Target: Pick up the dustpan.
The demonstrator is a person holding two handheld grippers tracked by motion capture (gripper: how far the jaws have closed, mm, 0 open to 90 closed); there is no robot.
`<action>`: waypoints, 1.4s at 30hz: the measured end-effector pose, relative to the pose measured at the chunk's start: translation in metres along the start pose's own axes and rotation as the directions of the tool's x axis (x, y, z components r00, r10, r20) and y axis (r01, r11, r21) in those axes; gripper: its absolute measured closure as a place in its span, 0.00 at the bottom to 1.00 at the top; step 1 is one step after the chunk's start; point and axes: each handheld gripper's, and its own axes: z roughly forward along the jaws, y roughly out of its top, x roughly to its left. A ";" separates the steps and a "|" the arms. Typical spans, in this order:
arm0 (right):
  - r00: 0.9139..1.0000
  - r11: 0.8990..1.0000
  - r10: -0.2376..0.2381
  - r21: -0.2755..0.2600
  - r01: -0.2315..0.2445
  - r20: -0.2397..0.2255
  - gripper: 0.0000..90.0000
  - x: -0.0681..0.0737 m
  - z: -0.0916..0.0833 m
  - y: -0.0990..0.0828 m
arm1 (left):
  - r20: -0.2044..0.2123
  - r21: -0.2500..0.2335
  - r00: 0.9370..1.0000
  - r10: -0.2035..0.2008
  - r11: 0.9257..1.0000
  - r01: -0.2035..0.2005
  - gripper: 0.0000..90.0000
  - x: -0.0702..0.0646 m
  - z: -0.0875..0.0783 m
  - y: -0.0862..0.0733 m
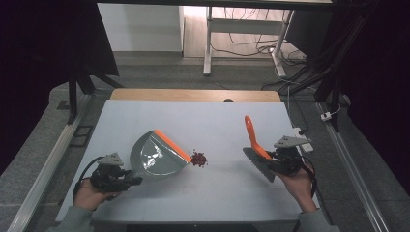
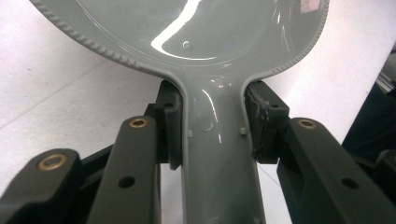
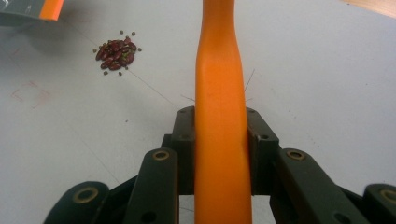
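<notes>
A grey dustpan (image 1: 153,154) with an orange lip lies on the white table (image 1: 217,121), its lip toward a small pile of dark red beans (image 1: 198,158). My left gripper (image 1: 126,180) is shut on the dustpan's handle (image 2: 217,154), its pads pressed against both sides. My right gripper (image 1: 273,157) is shut on the orange handle (image 3: 220,107) of a hand brush (image 1: 257,150), whose grey bristles (image 1: 258,164) rest near the table to the right of the beans. The bean pile (image 3: 116,52) lies ahead and to the left in the right gripper view.
The table's far edge is a wooden strip (image 1: 193,94). Beyond it stand a white desk frame (image 1: 209,43) and floor cables. Black frame legs (image 1: 77,82) flank the table on both sides. A person's hands (image 1: 89,193) hold both grippers near the front edge.
</notes>
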 end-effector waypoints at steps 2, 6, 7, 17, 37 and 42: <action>1.000 1.000 -0.002 0.001 0.002 -0.002 0.78 0.000 0.000 0.000 | 0.010 0.011 1.000 0.009 1.000 -0.009 0.68 -0.001 0.002 0.000; 1.000 1.000 -0.002 0.008 0.002 -0.002 0.78 0.000 0.001 -0.001 | 0.028 0.023 0.999 0.029 0.999 -0.030 0.68 -0.004 0.004 0.001; 1.000 1.000 -0.002 0.009 0.002 -0.003 0.78 0.000 0.002 -0.001 | 0.033 0.029 0.999 0.035 0.999 -0.036 0.68 -0.005 0.005 0.001; 1.000 1.000 -0.006 0.019 0.007 -0.010 0.78 0.002 0.005 -0.001 | 0.073 0.103 0.996 0.059 0.992 -0.067 0.68 -0.012 0.020 0.004; 1.000 1.000 0.000 0.012 0.000 -0.025 0.78 0.005 0.008 0.002 | 0.105 0.160 0.994 0.044 0.985 -0.060 0.68 -0.015 0.033 0.005; 1.000 1.000 -0.008 0.013 0.008 -0.029 0.78 0.006 0.010 0.004 | 0.116 0.178 0.993 0.034 0.983 -0.055 0.68 -0.014 0.036 0.005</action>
